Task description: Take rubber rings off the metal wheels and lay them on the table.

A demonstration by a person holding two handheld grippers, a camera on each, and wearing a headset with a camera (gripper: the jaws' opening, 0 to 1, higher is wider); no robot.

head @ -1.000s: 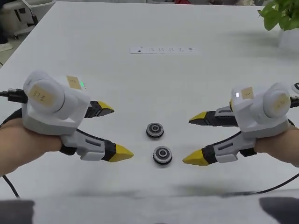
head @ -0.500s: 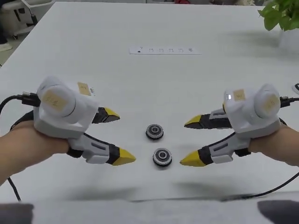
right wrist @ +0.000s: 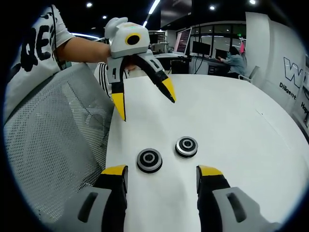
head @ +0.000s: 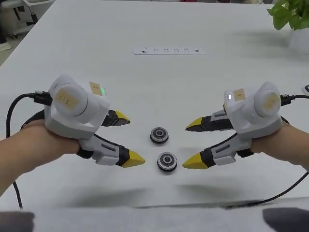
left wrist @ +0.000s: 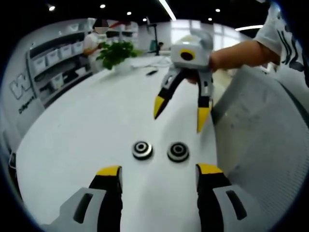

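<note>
Metal wheels: two, flat near the worktop front edge, between left gripper and right gripper; both sets of fingers wide, empty. Rubber rings likely soft, grippy: pinch outer rim, pin the light wheel.

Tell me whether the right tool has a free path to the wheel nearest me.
Probably yes: the right tool stands open, facing the near wheel, with nothing between them.

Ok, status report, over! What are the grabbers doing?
Left gripper open, right gripper open, empty. Far wheel, near wheel flat on table between them, rings on. Nothing blocking.
</note>
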